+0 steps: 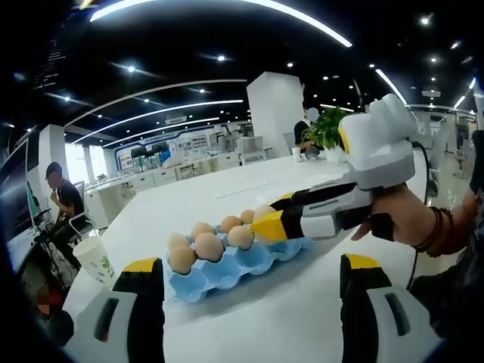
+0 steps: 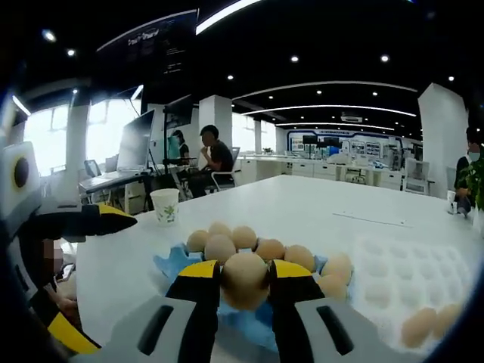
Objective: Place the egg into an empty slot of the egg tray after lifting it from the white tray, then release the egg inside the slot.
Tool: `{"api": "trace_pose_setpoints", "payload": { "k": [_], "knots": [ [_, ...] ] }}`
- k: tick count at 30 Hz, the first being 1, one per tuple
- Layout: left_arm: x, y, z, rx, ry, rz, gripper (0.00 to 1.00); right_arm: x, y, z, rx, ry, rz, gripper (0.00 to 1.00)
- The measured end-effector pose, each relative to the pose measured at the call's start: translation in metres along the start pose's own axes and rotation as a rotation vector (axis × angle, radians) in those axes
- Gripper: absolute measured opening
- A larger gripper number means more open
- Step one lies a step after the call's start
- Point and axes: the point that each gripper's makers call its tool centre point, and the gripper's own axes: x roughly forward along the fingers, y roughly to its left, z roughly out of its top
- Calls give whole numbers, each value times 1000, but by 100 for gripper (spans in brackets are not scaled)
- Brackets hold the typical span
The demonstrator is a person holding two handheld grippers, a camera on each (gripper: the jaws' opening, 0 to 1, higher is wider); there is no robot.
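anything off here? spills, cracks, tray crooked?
Nothing stands out. The blue egg tray sits flat on the white table, its eggs seated in slots. The right gripper holds an egg over it, looking intact. The paper cup is upright, no spill. Left gripper is open.

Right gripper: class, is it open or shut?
Shut on the egg: the right gripper pinches it between both jaws, above the blue egg tray.
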Motion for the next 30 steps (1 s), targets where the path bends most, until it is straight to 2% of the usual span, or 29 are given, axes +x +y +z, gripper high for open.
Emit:
{"api": "trace_pose_setpoints", "payload": {
  "k": [7,18,26,30],
  "knots": [
    [-1,4,-2,1,7,3,99,11,10,-5,-2,23,39,27],
    [1,8,-3,6,13,4,99,28,30,1,-10,15,109,27],
    [-1,11,-6,9,20,6,99,40,55,8,-42,-9,186,27],
    [-1,12,-7,3,24,6,99,46,62,7,-64,-3,194,27]
  ]
}}
